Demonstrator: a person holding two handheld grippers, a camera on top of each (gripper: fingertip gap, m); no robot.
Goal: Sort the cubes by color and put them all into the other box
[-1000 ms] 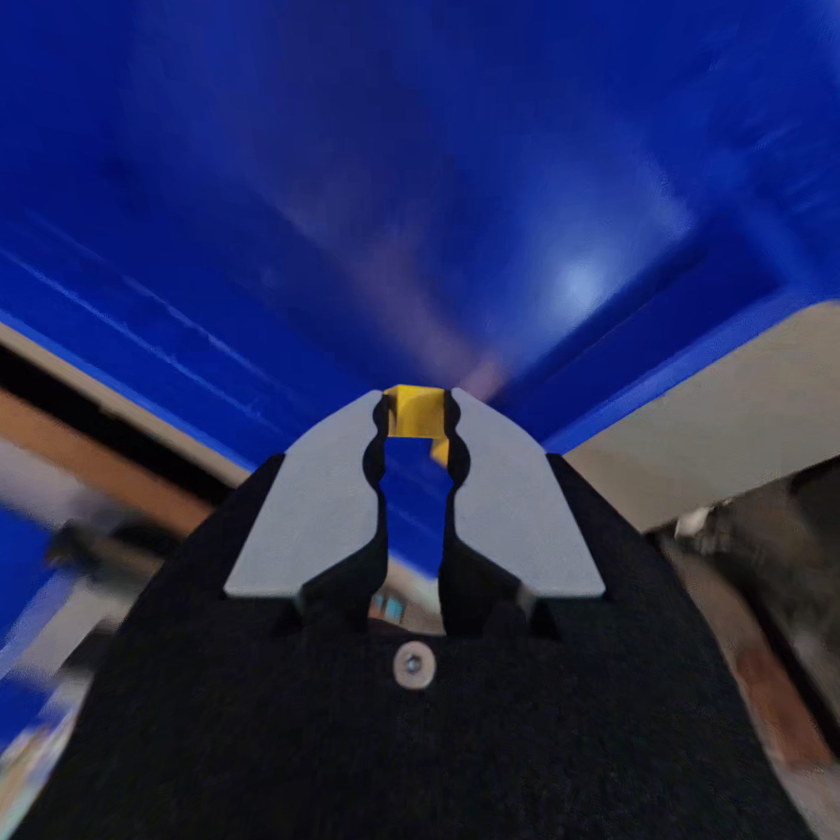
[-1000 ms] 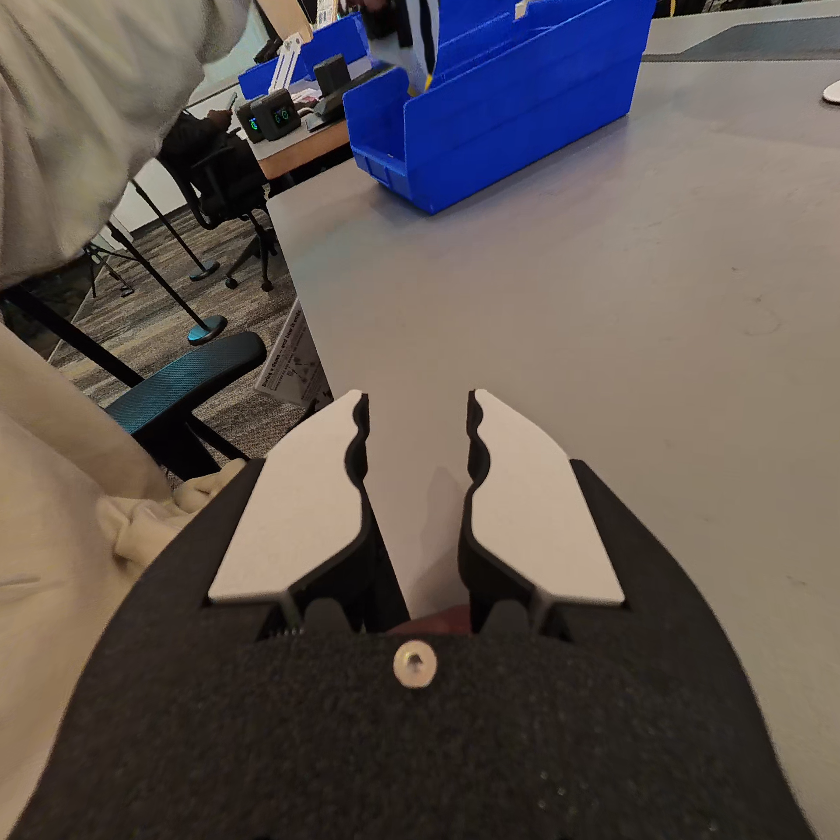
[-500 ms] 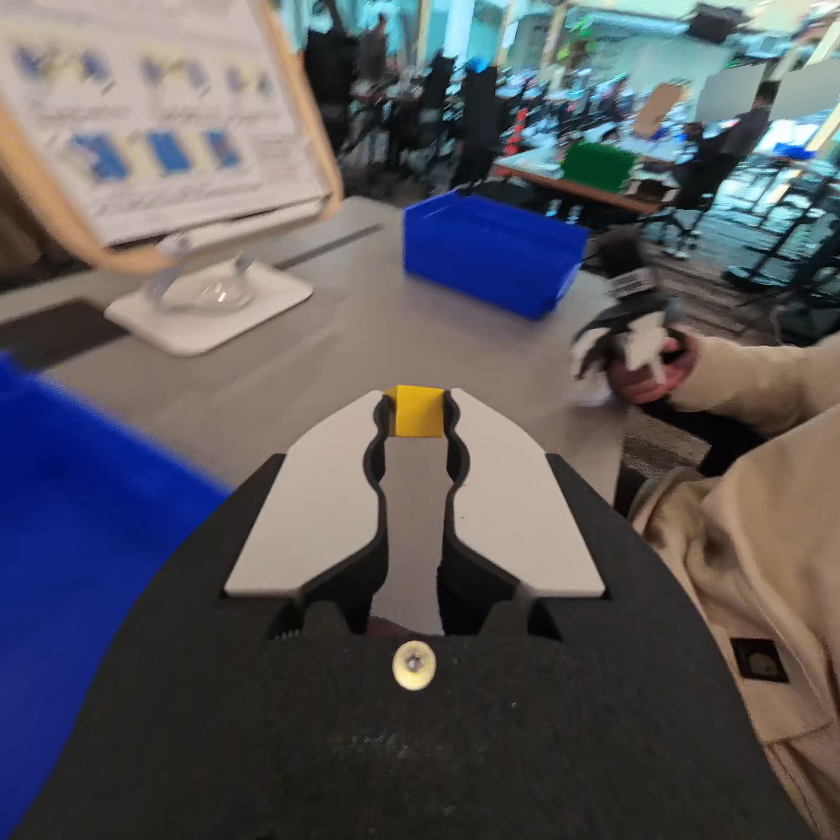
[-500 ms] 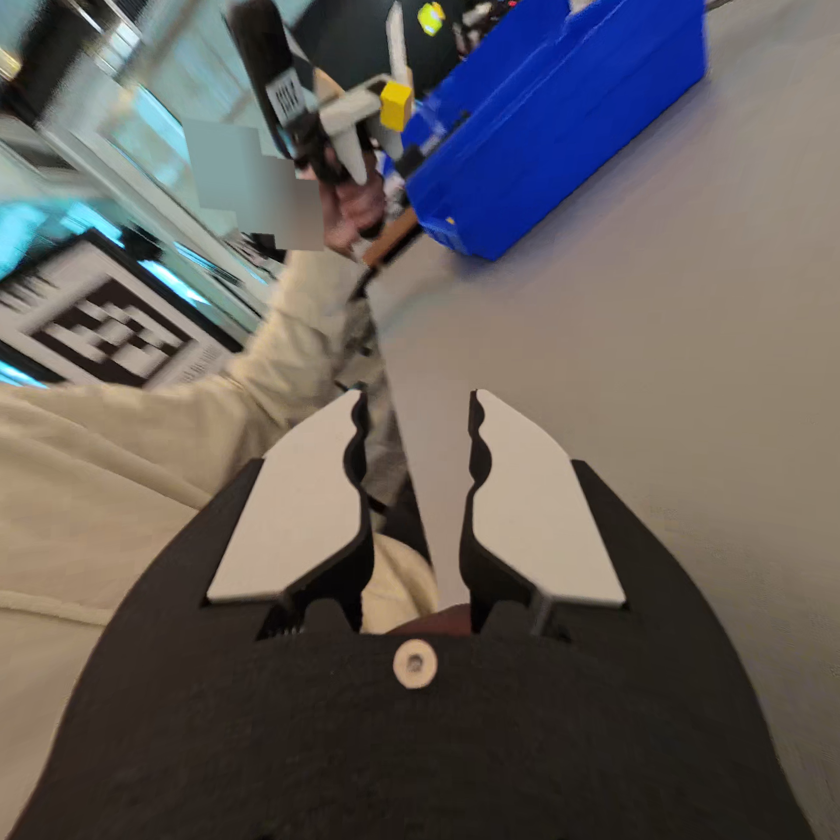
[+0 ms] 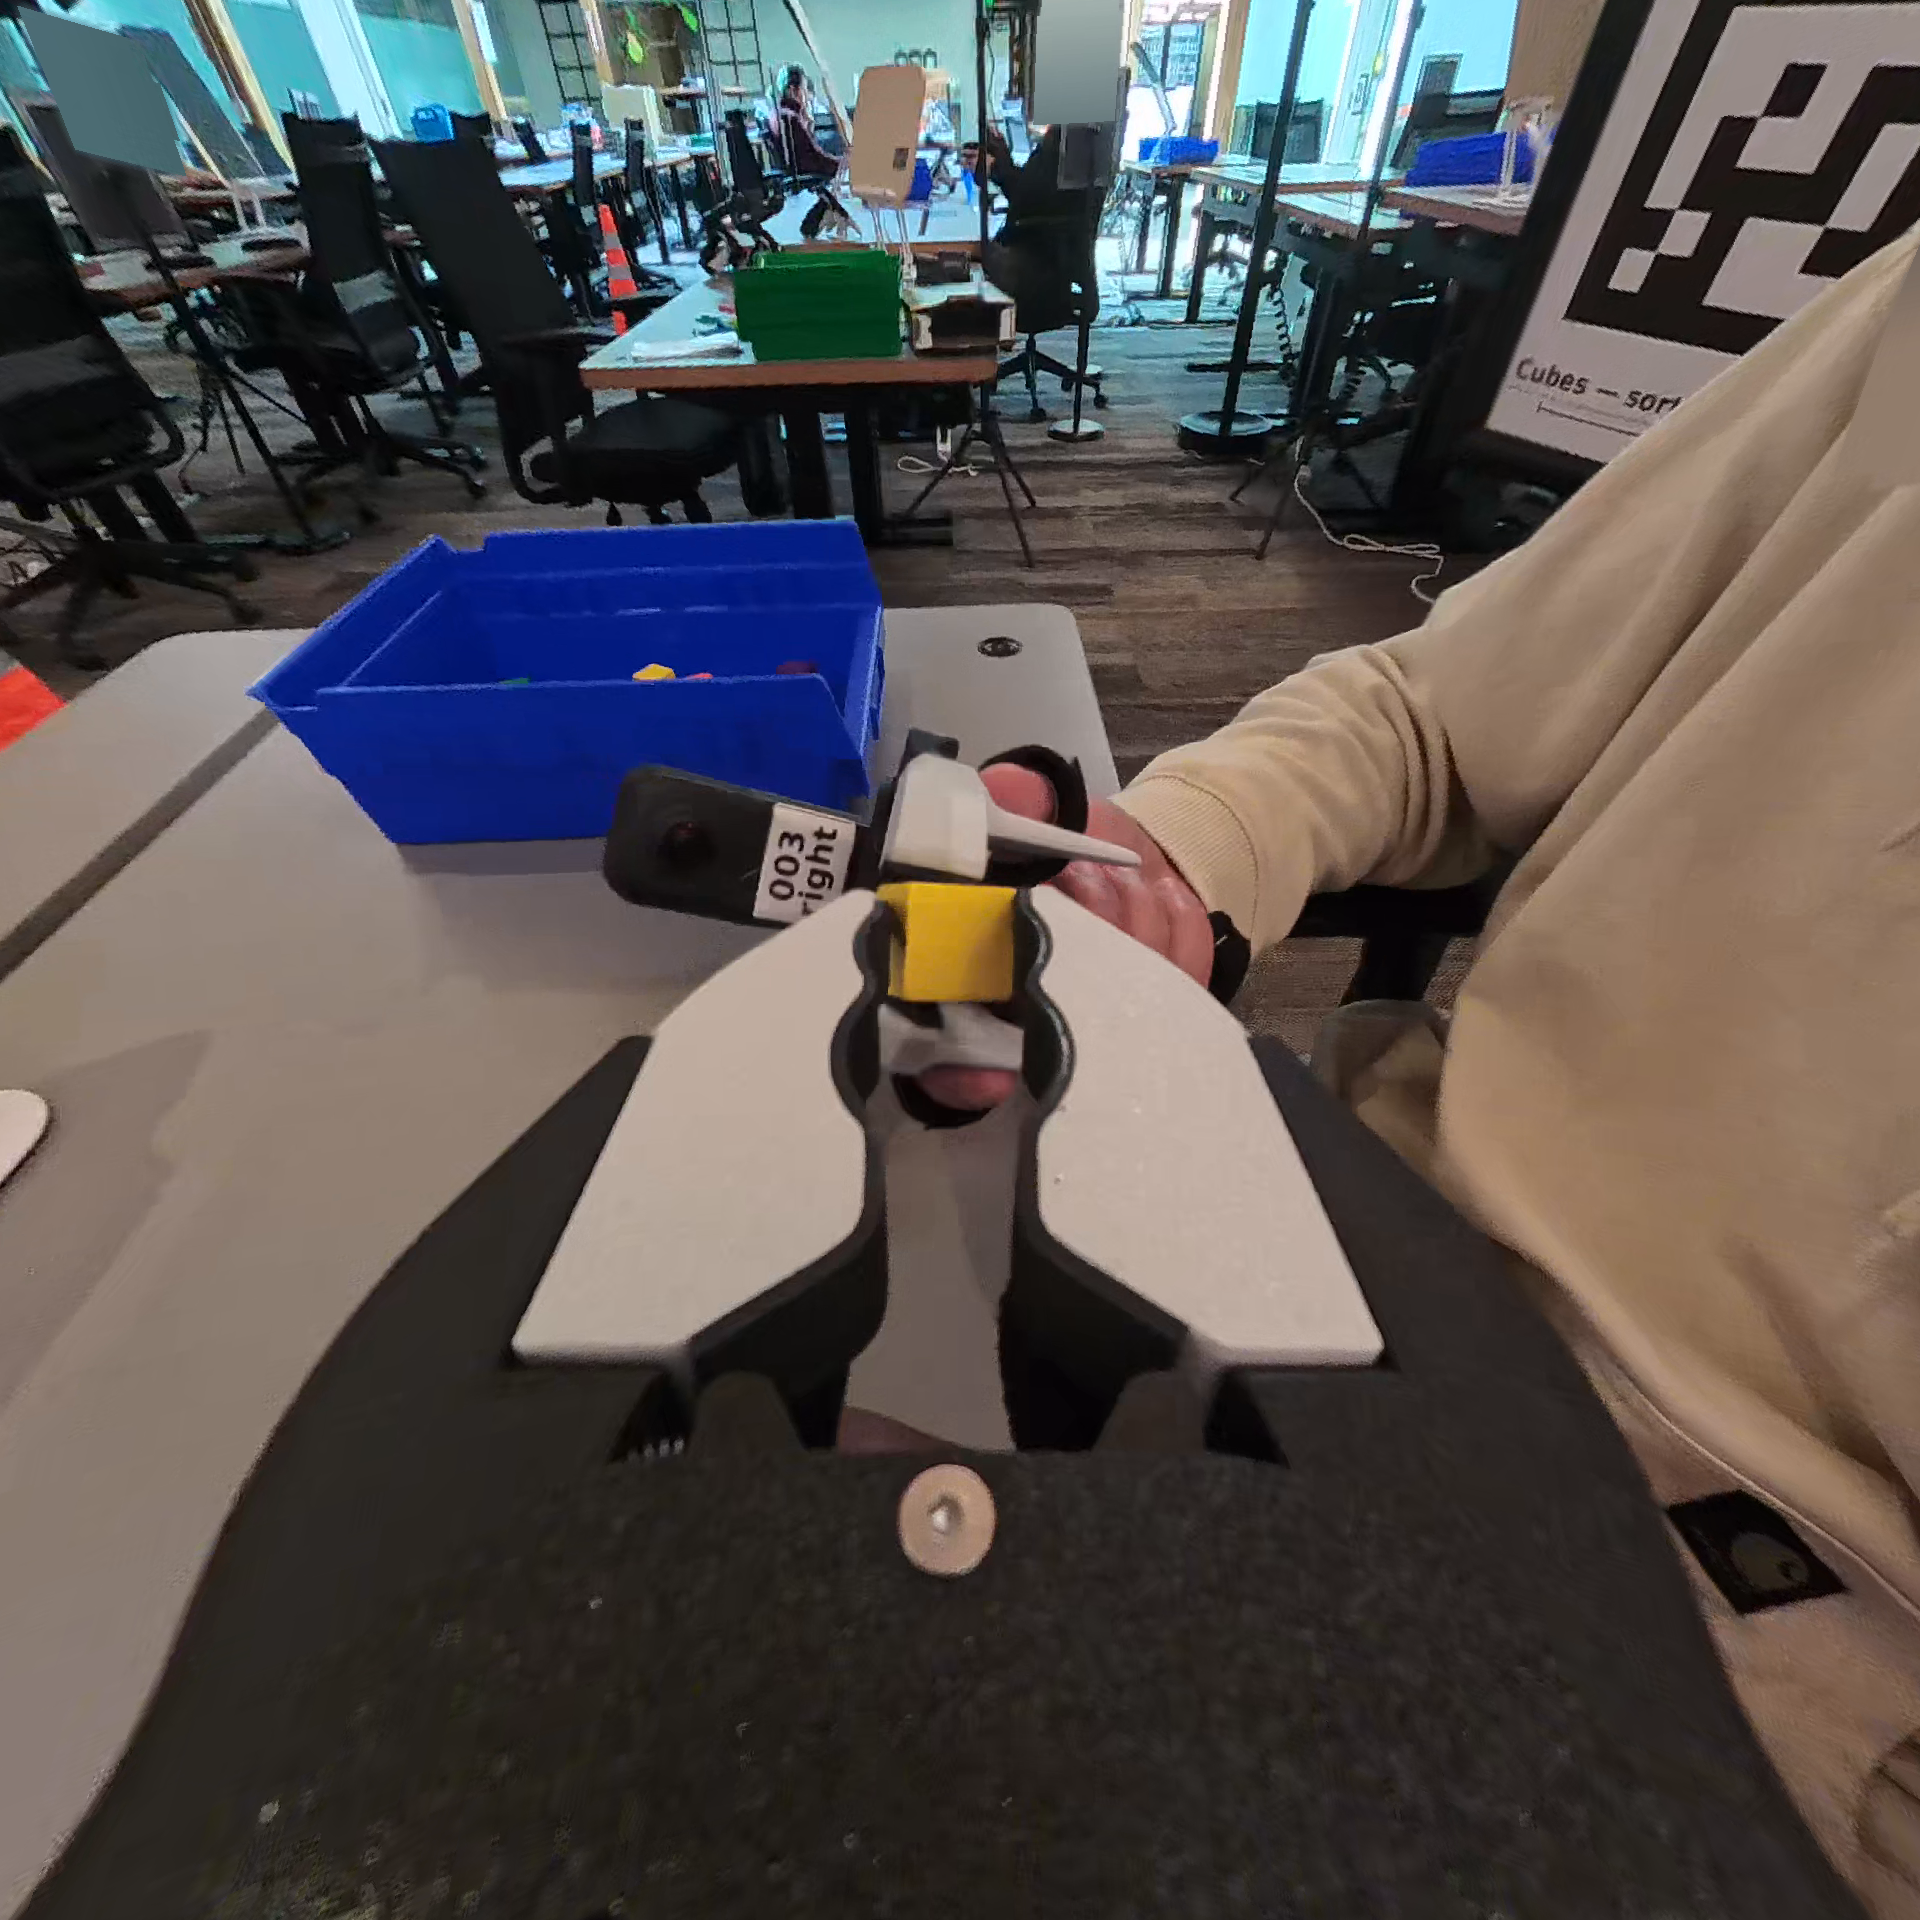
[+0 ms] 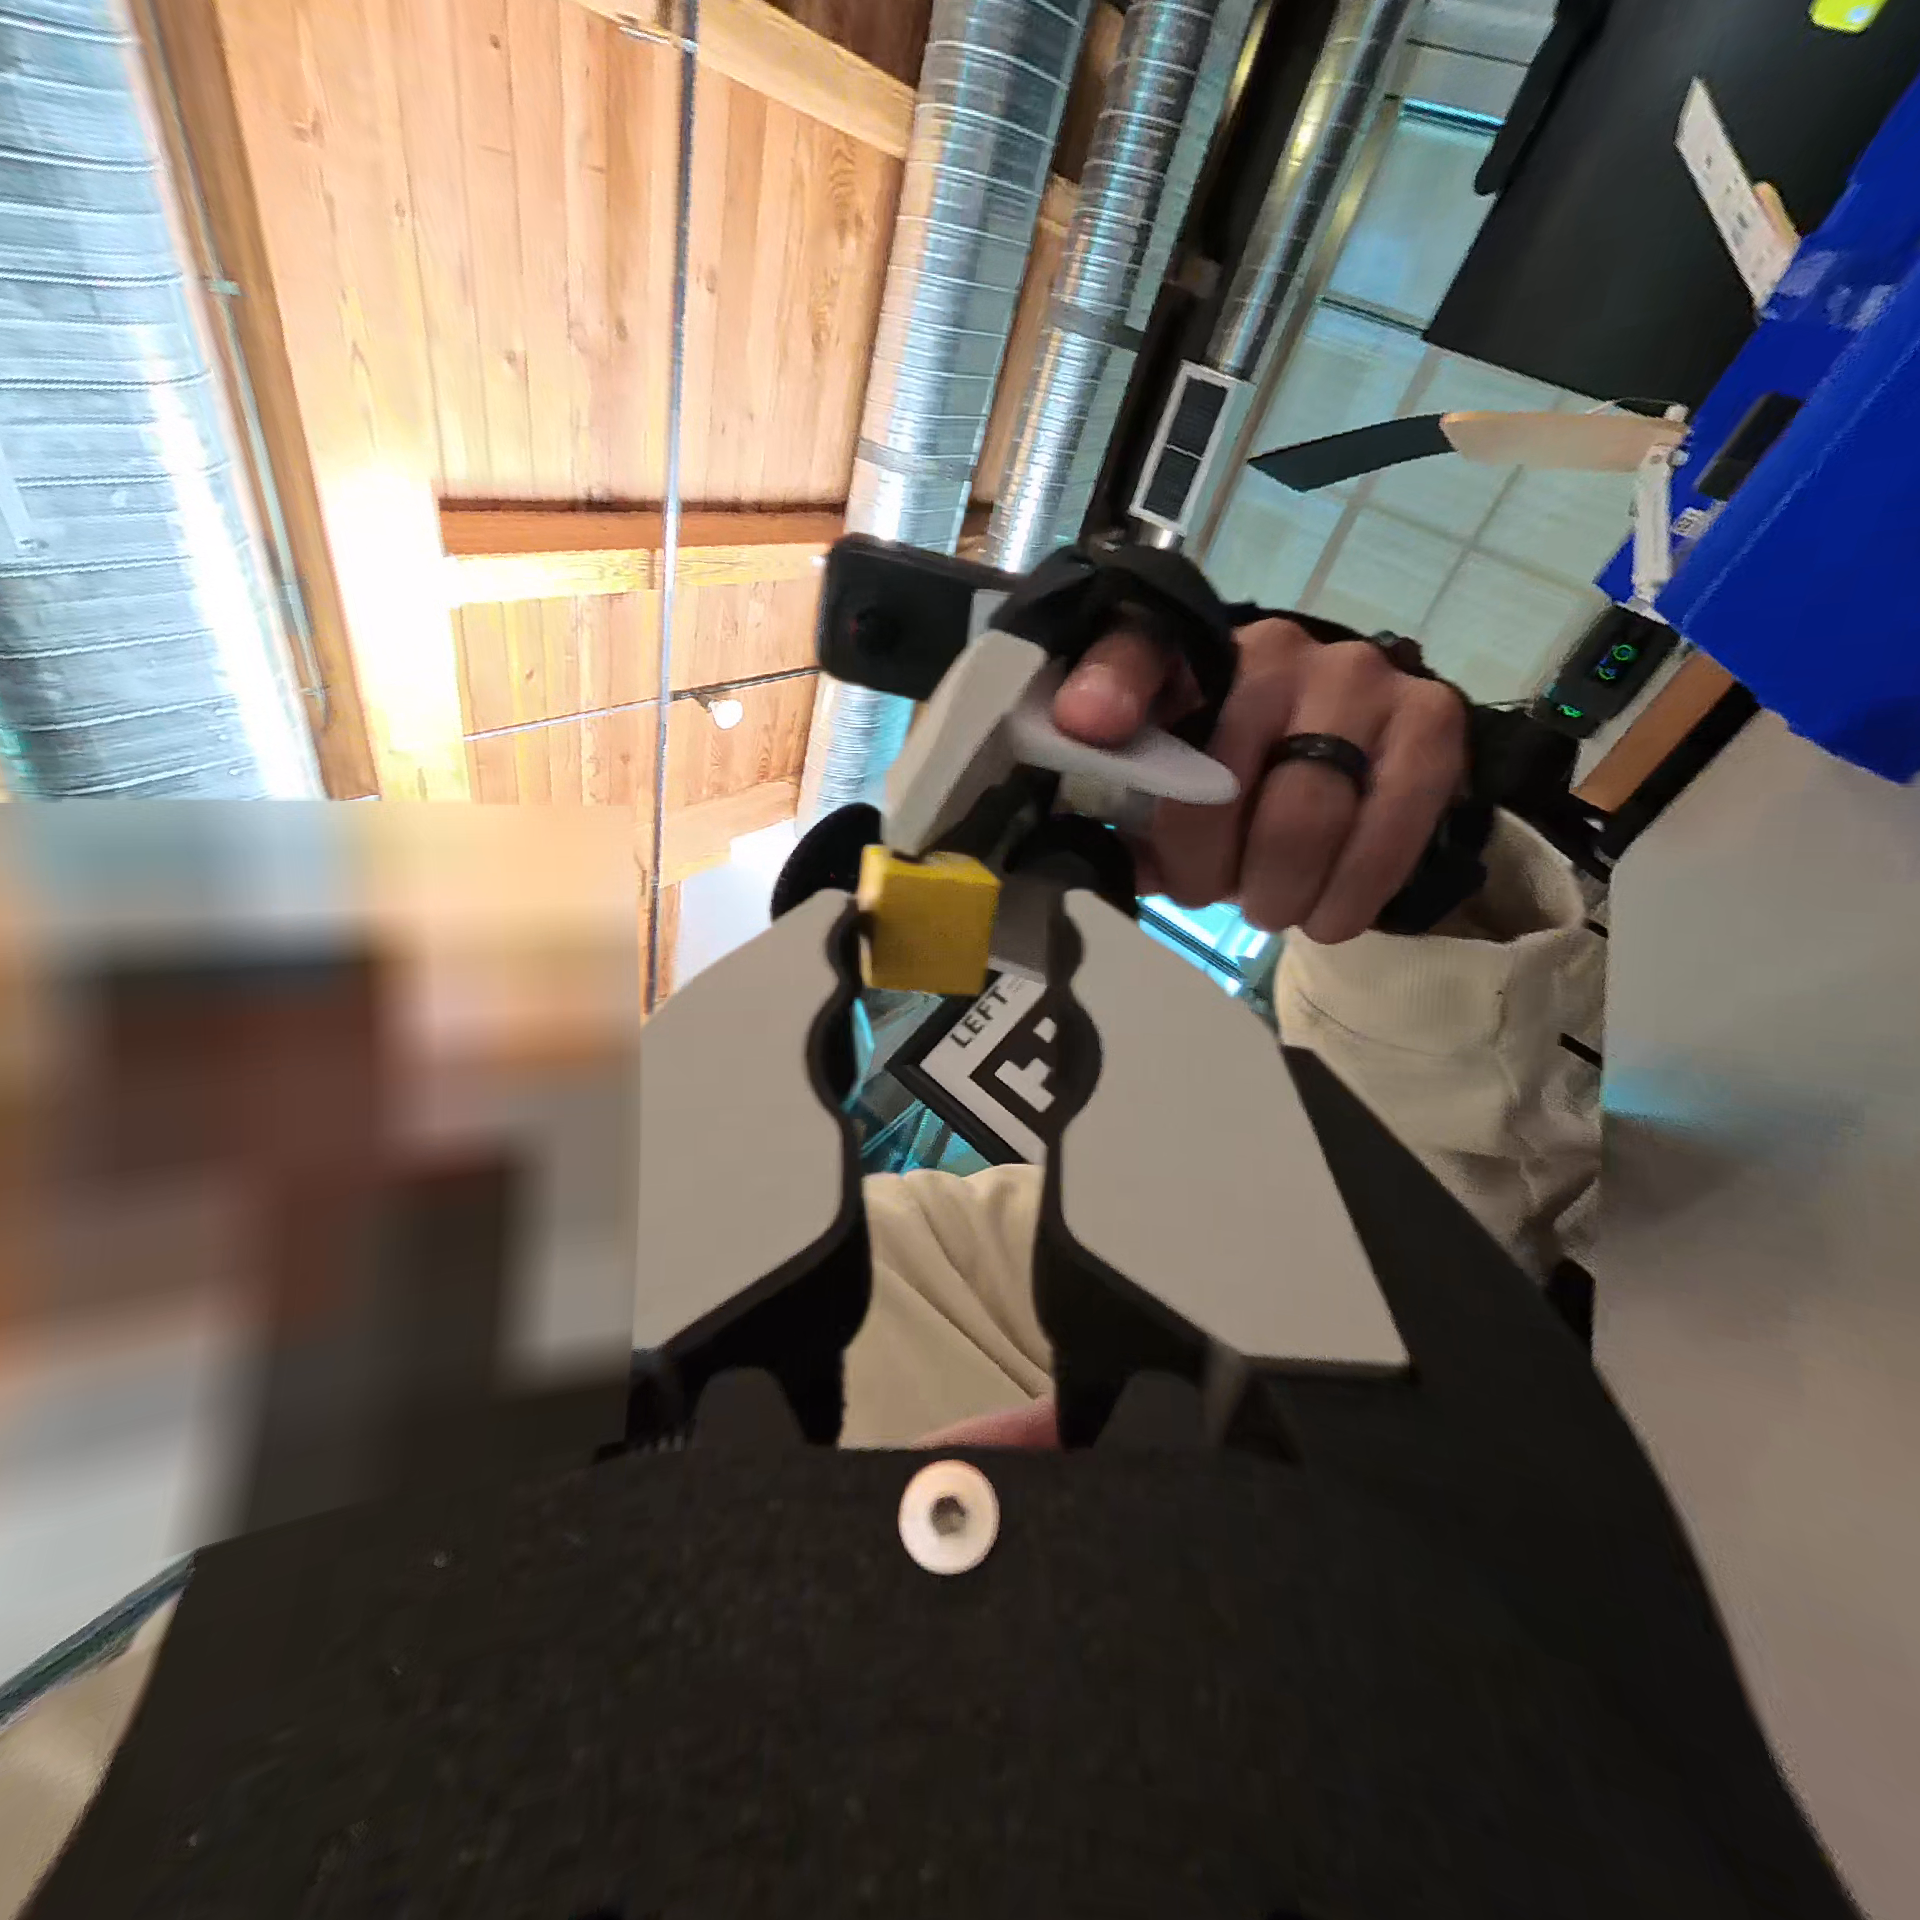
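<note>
Grey tabletop carries one blue box with a few small cubes inside. One yellow cube sits clamped at the left gripper tips, raised above the table. Facing it, the right gripper stands parted around that cube, not pinching it.

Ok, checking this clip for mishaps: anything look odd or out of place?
Only the yellow cube: not over the blue box, it hangs in mid-air, gripped by the left claw, with the right claw open on either side of it. Nothing looks spilled or damaged.
</note>
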